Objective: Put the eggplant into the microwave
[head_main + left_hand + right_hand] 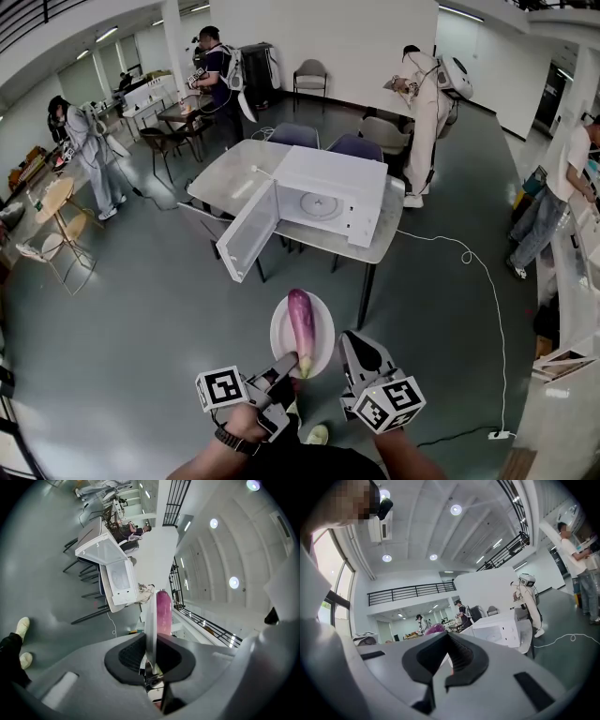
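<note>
Big open hall with a grey floor (112,309) and a few people busy at other tables way off in the back; straight ahead of me is a pale tabletop (225,178) with the white microwave (333,192) on it; its door (248,230) hangs wide open toward the left side of the head view, so I can see the round turntable inside; the eggplant (302,323) isn't in there, it's lying lengthwise on a white plate (281,337) that I'm holding up in the air over the floor, short of the tabletop and well apart from the microwave; purple end points at the microwave, green stem end points back at me; left gripper (292,361) has its jaws clenched on the near rim of the plate, right by the stem; in the left gripper view the plate shows edge-on, running straight between the jaws with the eggplant lying along it; right gripper (349,339) sits at the plate's right near edge; its own view shows the jaws pulled almost together with a thin white sliver pinched between them, which looks like the plate rim, and the purple tip pokes up just past the left jaw; both grippers point level.
</note>
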